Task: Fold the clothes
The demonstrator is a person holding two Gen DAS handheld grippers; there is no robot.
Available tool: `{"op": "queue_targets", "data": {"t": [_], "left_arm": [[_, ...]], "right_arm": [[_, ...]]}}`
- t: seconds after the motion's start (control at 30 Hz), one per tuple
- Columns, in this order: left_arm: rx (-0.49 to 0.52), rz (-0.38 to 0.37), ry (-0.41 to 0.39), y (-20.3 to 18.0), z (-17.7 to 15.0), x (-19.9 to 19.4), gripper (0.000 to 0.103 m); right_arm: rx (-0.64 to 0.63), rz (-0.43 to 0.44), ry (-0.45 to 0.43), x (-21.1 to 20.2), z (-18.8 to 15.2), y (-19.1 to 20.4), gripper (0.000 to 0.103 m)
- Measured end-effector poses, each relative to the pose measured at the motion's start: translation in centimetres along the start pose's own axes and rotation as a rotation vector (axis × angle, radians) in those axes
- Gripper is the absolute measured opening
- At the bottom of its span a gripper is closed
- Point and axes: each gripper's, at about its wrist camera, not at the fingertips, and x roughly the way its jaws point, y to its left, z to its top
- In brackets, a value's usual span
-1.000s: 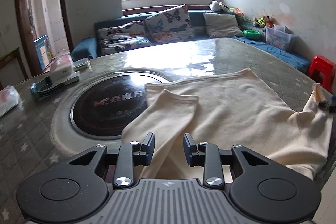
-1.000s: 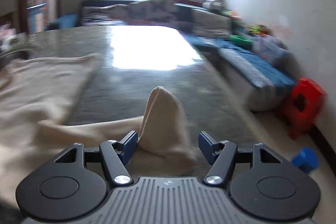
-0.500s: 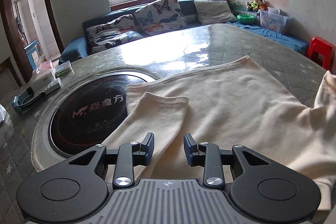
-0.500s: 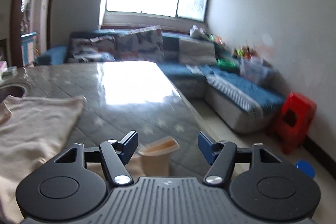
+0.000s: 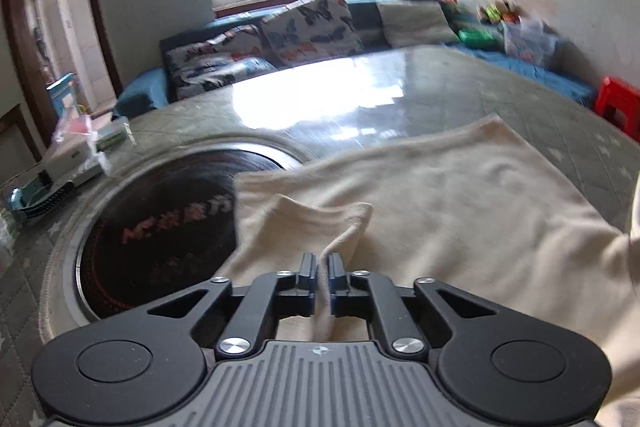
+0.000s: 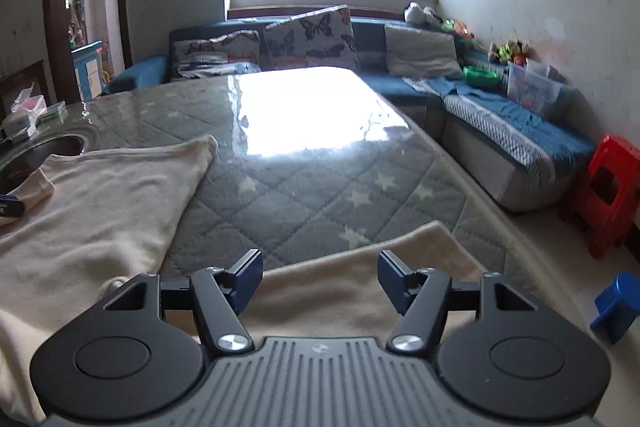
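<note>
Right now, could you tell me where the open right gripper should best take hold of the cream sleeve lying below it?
I would pinch the cream fabric sleeve near its far cuff edge, coming straight down from above with the right gripper. It lies flat on the quilted grey table, the cuff is its free end, and the fingers already straddle it.

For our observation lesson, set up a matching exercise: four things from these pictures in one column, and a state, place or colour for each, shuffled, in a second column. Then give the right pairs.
Column 1
1. left claw
2. right claw
3. plastic stool
4. butterfly cushions

Column 2
A. red, on the floor beside the sofa
B. open above a cream sleeve
C. leaning on the sofa back under the window
D. shut on the other cream sleeve

Pairs: 1-D, 2-B, 3-A, 4-C
</note>
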Motion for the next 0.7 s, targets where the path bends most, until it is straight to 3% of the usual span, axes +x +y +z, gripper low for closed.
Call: {"op": "queue_targets", "data": {"t": [0.23, 0.4, 0.5, 0.7], "left_arm": [[-0.246, 0.1, -0.129, 7.1, 0.5, -4.6, 0.003], [-0.378, 0.222, -0.189, 12.3, -1.6, -9.3, 0.002], [-0.434, 0.293, -0.18, 14.9, -4.0, -11.1, 0.003], [-0.488, 0.379, -0.063, 17.5, -9.3, -11.6, 0.004]], "right_arm": [[0.056, -0.024, 0.03, 0.7, -0.9, -1.6, 0.065], [0.064, -0.033, 0.029, 0.8, -1.0, -1.8, 0.065], [0.066, -0.041, 0.029, 0.7, -1.0, -1.9, 0.065], [0.065, -0.046, 0.034, 1.0, -0.7, -1.9, 0.066]]}}
